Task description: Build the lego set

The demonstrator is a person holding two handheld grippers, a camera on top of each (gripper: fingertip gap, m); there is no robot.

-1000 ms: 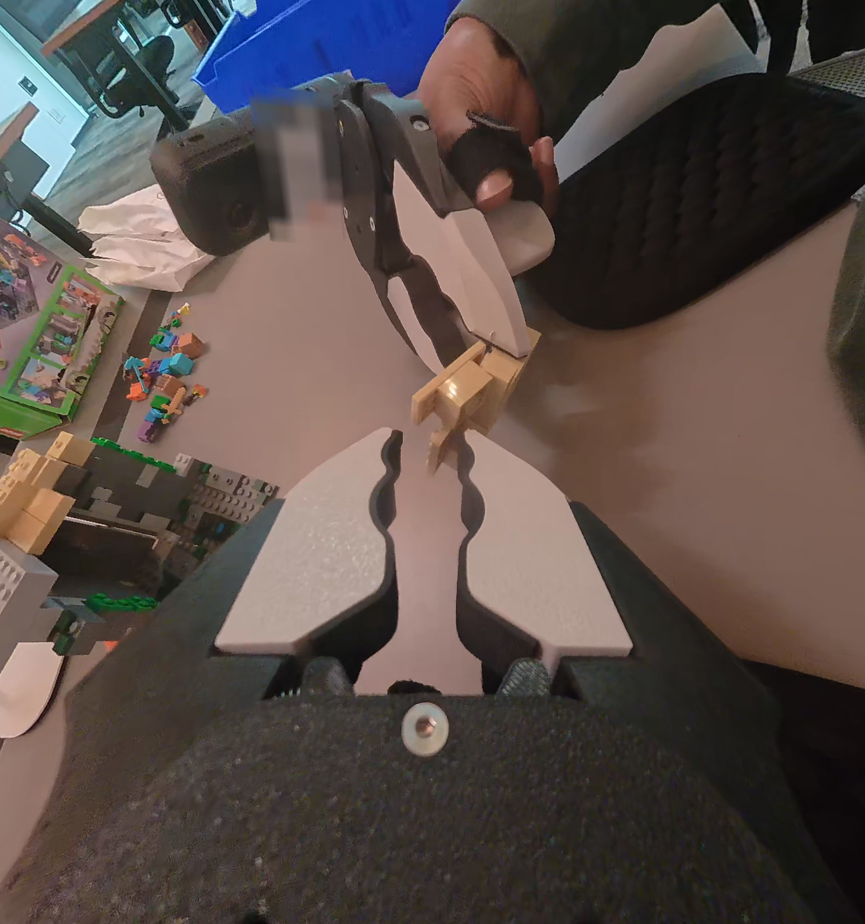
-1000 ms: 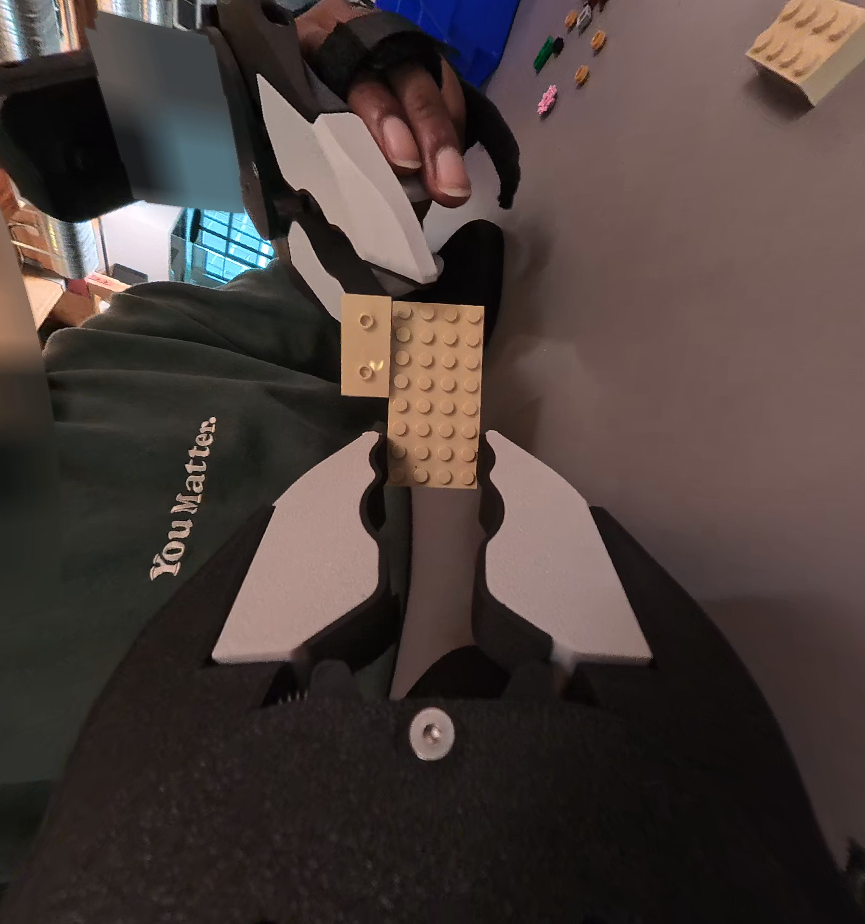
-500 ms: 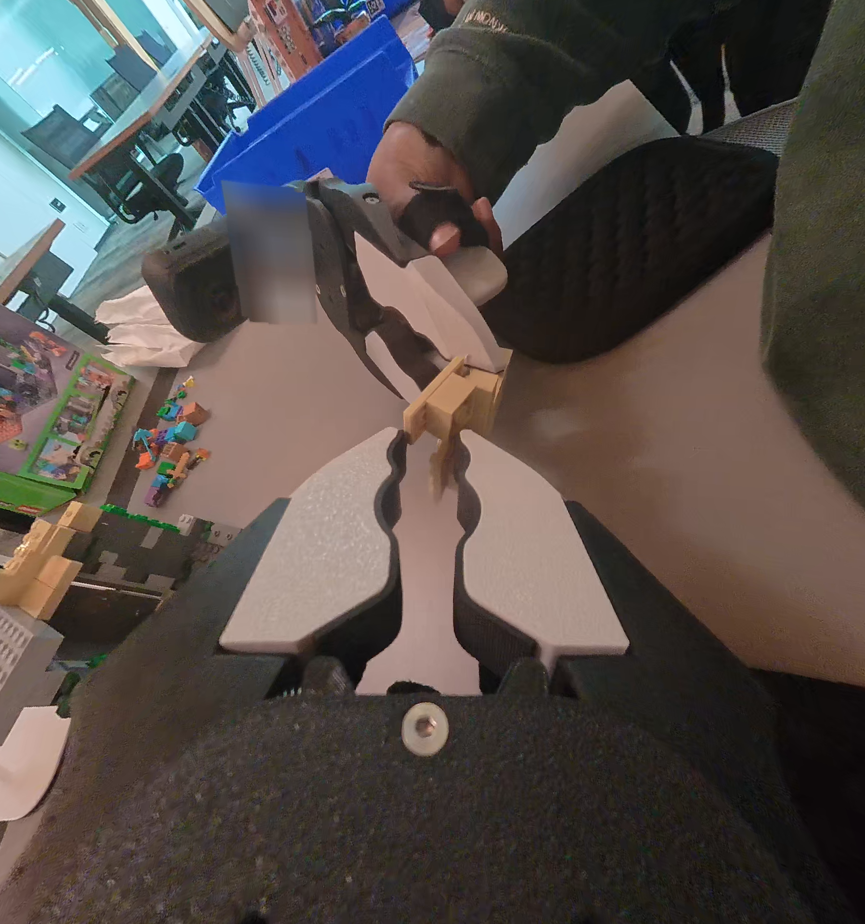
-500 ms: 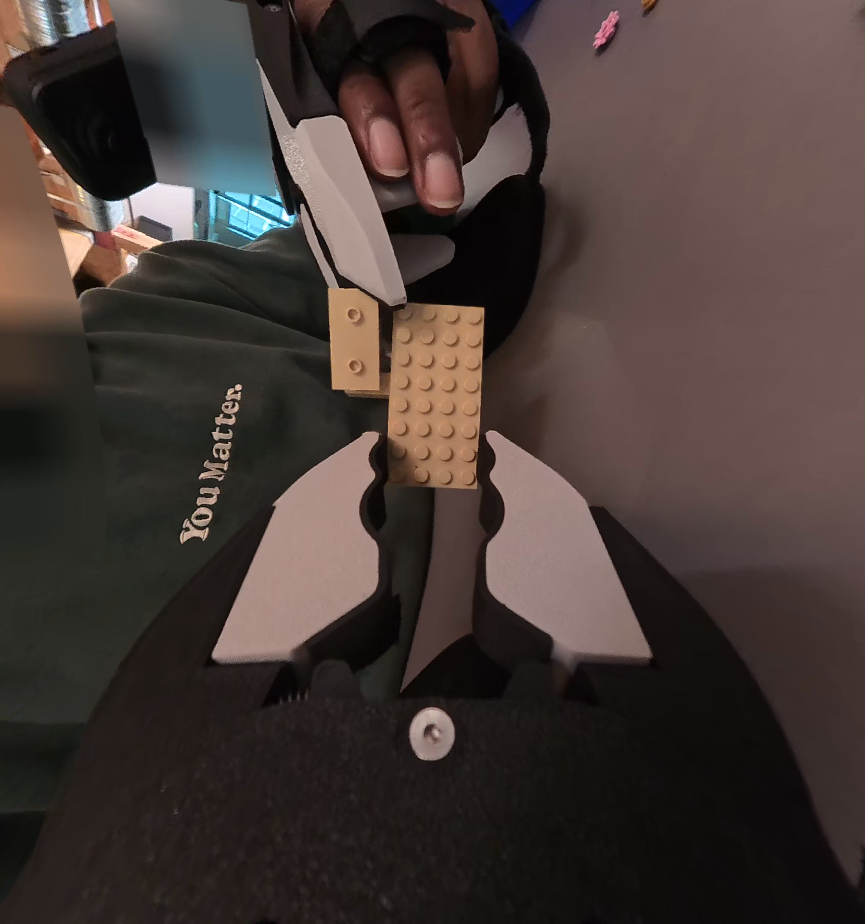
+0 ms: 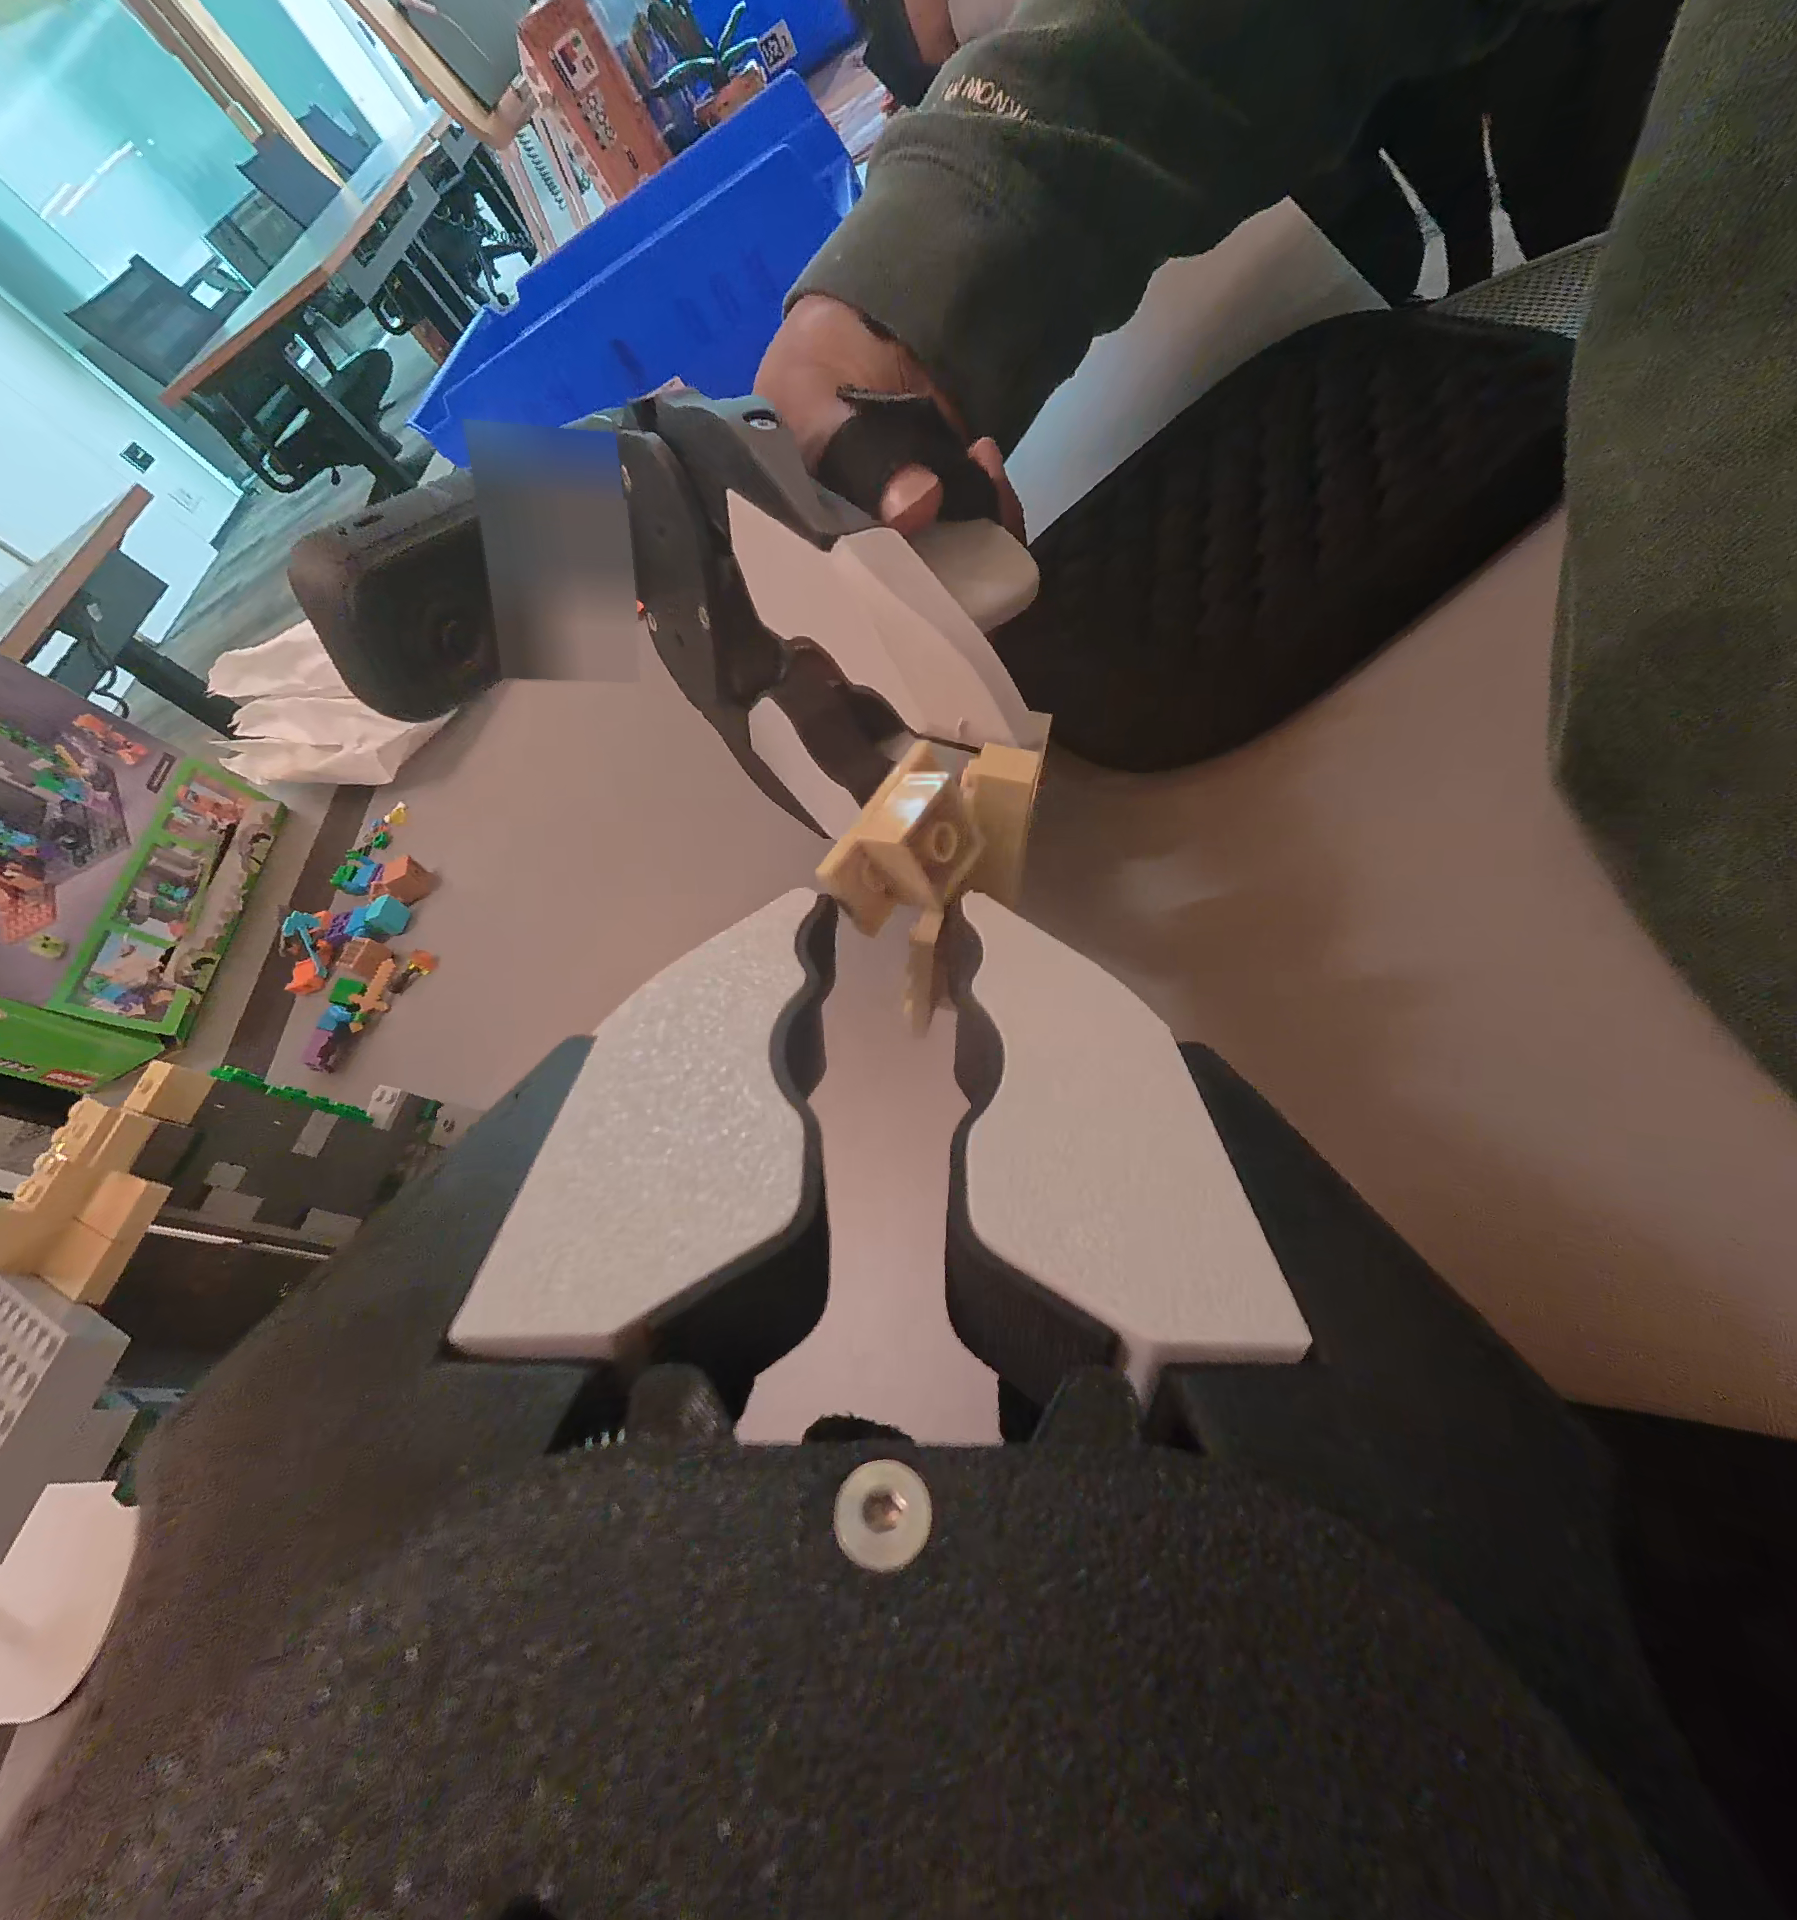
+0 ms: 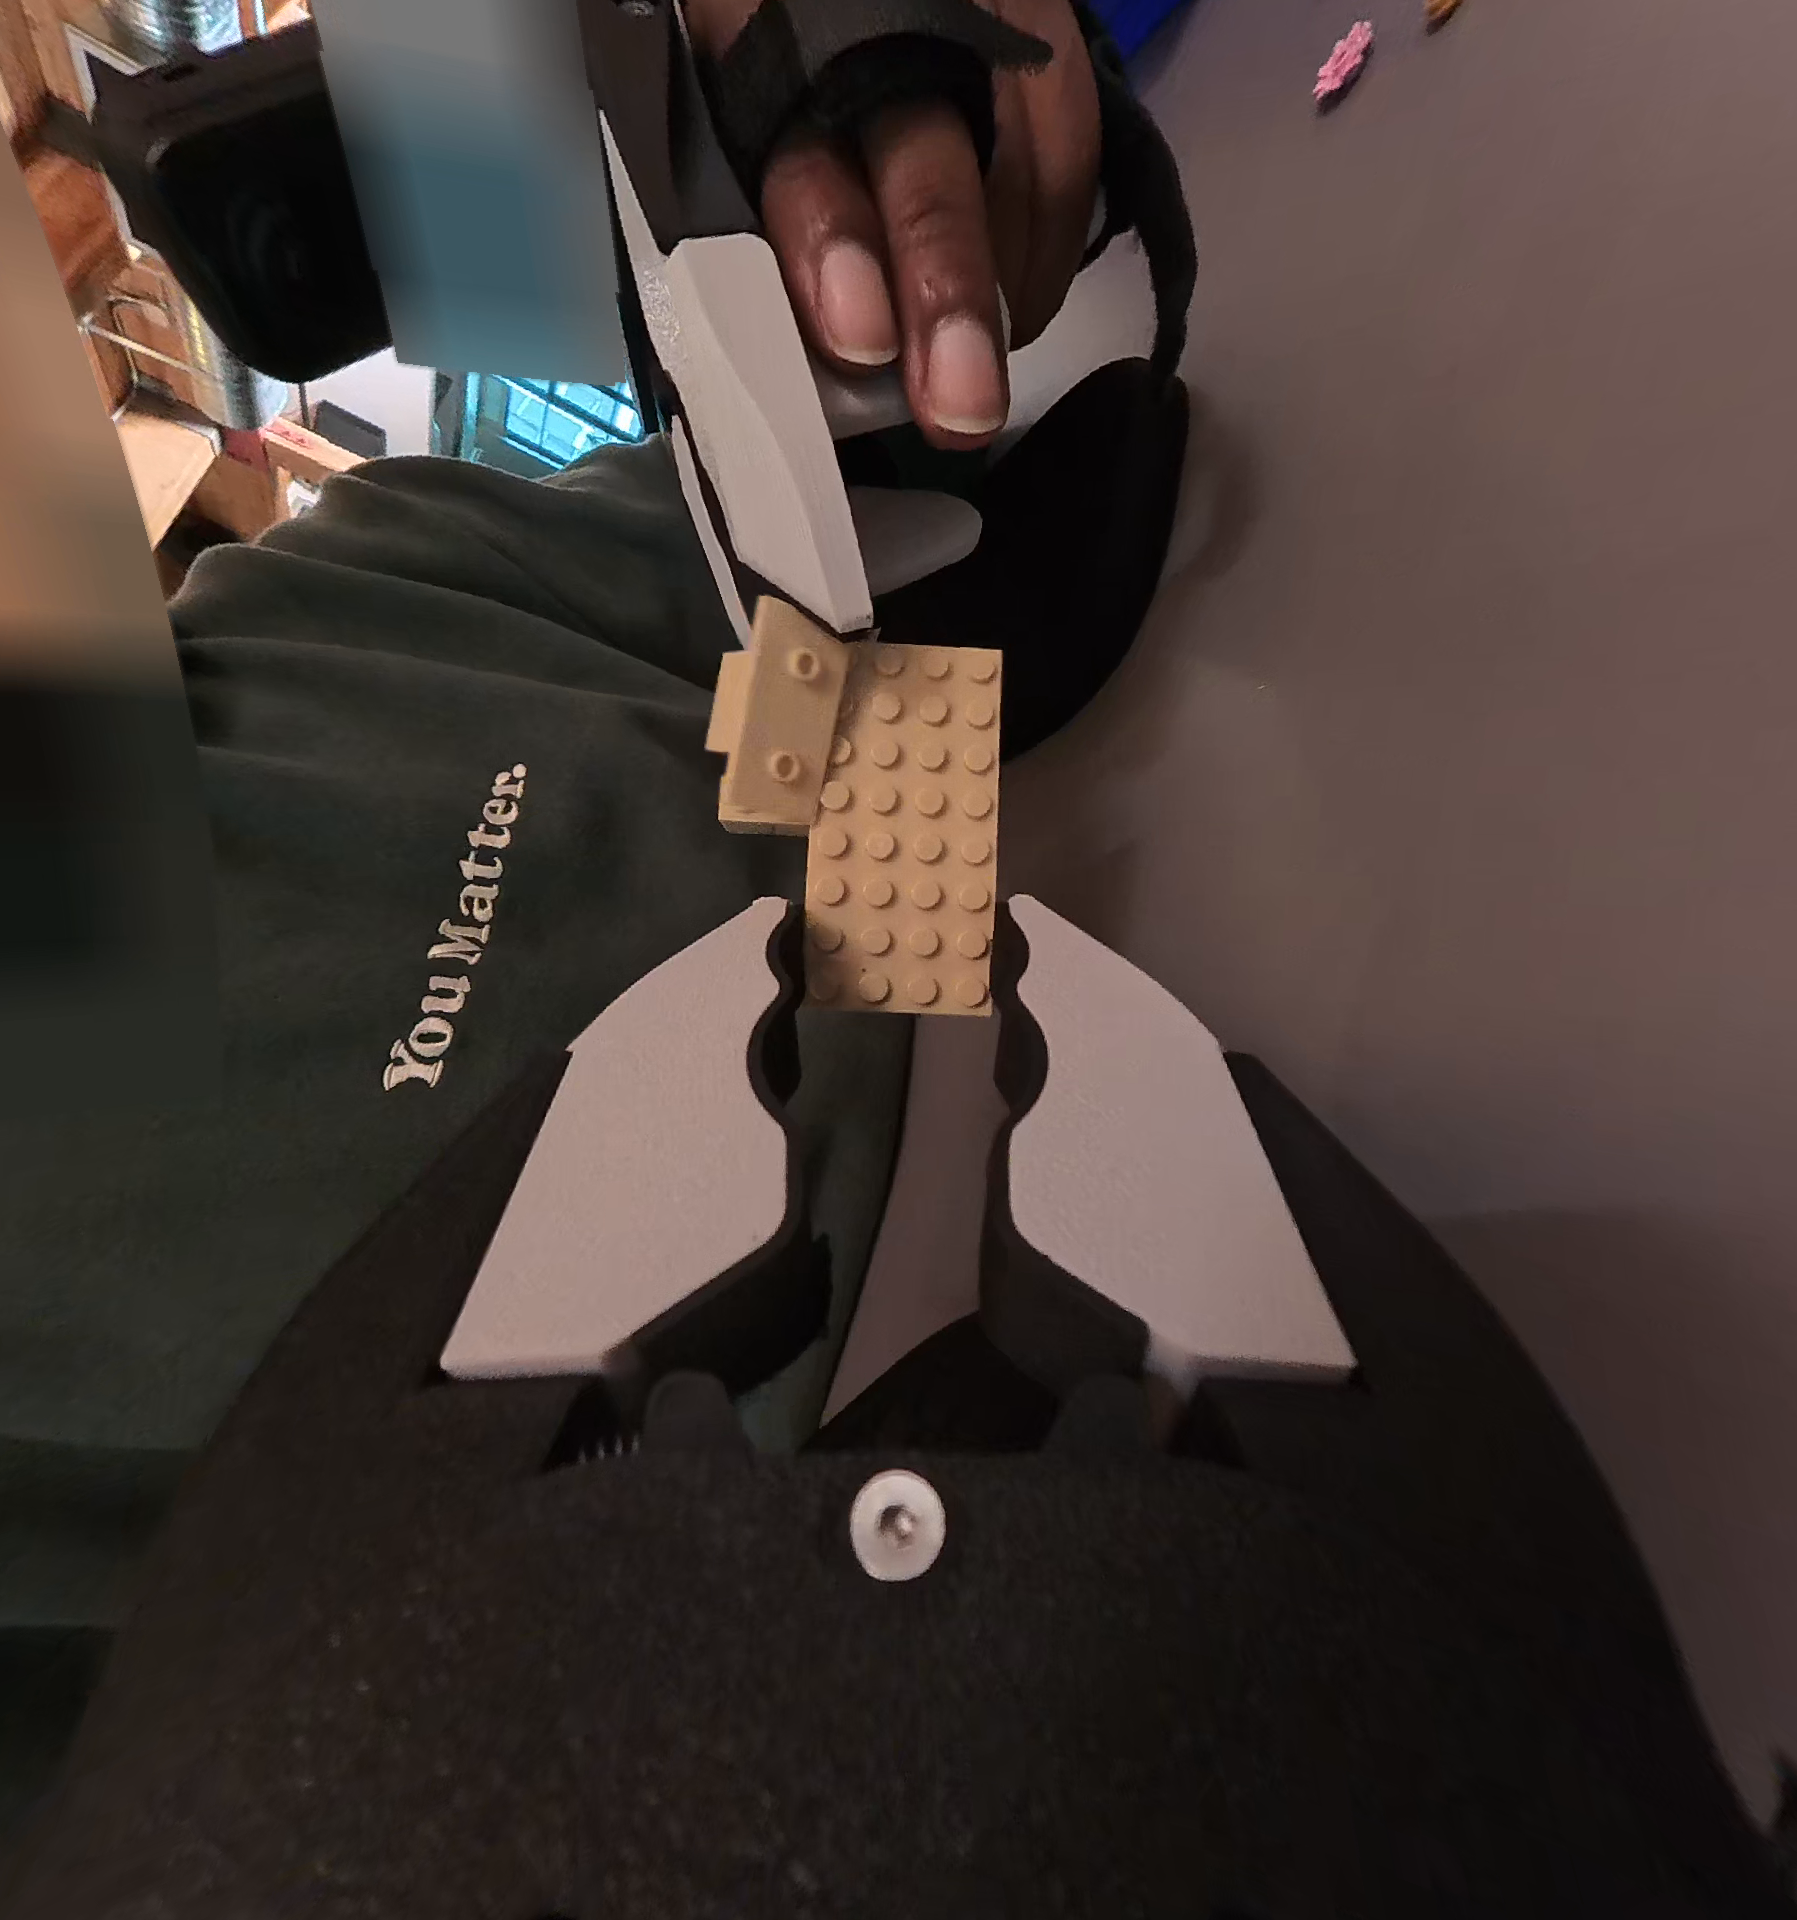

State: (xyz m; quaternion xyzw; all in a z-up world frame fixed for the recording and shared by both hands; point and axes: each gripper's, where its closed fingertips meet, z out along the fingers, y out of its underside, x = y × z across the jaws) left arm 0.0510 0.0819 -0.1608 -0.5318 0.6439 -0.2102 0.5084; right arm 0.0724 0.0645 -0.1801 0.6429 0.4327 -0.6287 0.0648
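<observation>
My right gripper (image 6: 899, 914) is shut on the near end of a tan studded plate (image 6: 915, 810) and holds it in the air above the grey table (image 6: 1496, 727). My left gripper (image 5: 889, 914) comes from the opposite side, its jaws narrowly apart on a small tan two-stud brick (image 5: 899, 847). The brick (image 6: 780, 727) sits tilted against the far left edge of the plate, overlapping its outer studs. In the left wrist view the plate (image 5: 1003, 821) shows edge-on, with the right gripper (image 5: 935, 779) behind it. The left gripper (image 6: 790, 618) shows at the top of the right wrist view.
To the left stand a green set box (image 5: 63, 883), loose colourful figures (image 5: 354, 935), a dark grey partial build (image 5: 281, 1153), tan bricks (image 5: 94, 1174) and a grey studded plate (image 5: 0, 1371). A blue bin (image 5: 655, 301) and a black mesh cushion (image 5: 1289, 540) lie behind. A green sweatshirt (image 6: 406, 831) is close. One gripper's finger ends stand about 4 cm off the other's. The dark grey partial build (image 5: 281, 1153) is about 25 cm from both grippers' fingertips.
The small brick lay flat beside the plate; now it is tilted and overlaps the plate's left edge. Both grippers have drawn closer together and keep their grips.
</observation>
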